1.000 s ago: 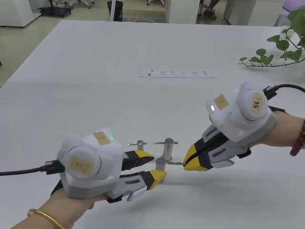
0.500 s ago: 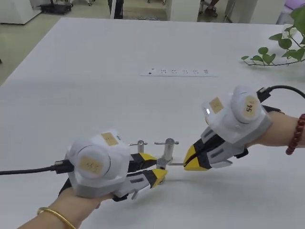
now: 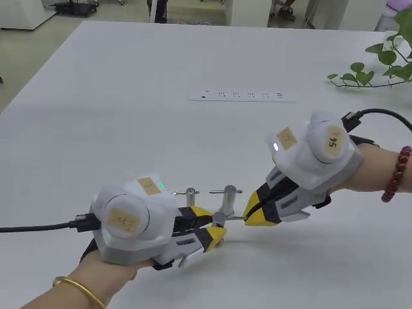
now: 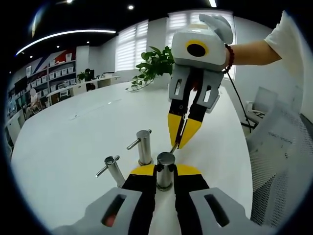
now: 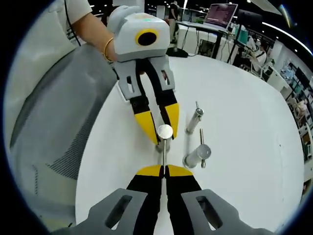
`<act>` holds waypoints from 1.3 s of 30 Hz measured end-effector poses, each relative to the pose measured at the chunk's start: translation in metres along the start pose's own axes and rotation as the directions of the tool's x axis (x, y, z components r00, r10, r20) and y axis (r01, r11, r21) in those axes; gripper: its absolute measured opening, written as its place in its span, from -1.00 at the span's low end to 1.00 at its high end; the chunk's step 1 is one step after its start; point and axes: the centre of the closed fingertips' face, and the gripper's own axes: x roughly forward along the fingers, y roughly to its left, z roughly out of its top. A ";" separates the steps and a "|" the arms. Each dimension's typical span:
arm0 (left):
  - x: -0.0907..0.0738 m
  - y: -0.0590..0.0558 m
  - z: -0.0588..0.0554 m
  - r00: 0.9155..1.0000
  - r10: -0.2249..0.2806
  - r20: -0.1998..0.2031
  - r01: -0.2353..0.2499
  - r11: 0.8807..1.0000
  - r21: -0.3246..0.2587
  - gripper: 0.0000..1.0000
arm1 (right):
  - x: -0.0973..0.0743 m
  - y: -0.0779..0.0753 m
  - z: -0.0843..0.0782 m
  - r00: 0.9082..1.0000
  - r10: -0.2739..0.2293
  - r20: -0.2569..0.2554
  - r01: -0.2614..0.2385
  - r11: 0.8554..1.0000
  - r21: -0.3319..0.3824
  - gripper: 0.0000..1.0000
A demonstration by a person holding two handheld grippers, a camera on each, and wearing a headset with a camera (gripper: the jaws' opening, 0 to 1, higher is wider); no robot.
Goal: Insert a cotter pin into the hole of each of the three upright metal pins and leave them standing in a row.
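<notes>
The right gripper point(image 5: 164, 171) is clenched on a thin cotter pin point(image 5: 164, 149). The free end of that pin meets the top of the third metal pin point(image 5: 165, 131) — whether it has entered the hole cannot be told. The left gripper point(image 4: 165, 170) grasps this third metal pin by its shaft and holds it upright on the white desk point(image 3: 193, 129). Just beside it stands the second metal pin point(image 4: 144, 149) with a fitted cotter pin point(image 4: 133, 144) through its head, and the first metal pin point(image 4: 115, 171) likewise (both upright, free of either gripper). So two of three look done. What seems left is seating the last one and letting go — with all three standing in a row.
</notes>
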 end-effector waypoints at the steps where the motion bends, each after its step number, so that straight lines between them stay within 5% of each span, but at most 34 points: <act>1: 0.000 0.000 0.000 1.000 0.000 0.001 0.000 1.000 0.001 -0.77 | 0.000 0.000 0.001 1.000 0.001 -0.001 -0.001 1.000 -0.002 -0.94; 12: 0.001 0.000 0.000 1.000 -0.003 0.016 0.004 0.999 -0.031 -0.77 | 0.005 -0.003 0.009 1.000 0.003 -0.003 -0.003 0.999 -0.039 -0.94; 39: 0.004 0.000 -0.004 1.000 -0.004 0.015 0.005 0.998 -0.067 -0.75 | 0.012 -0.002 0.014 0.999 -0.013 0.029 0.012 0.999 0.036 -0.81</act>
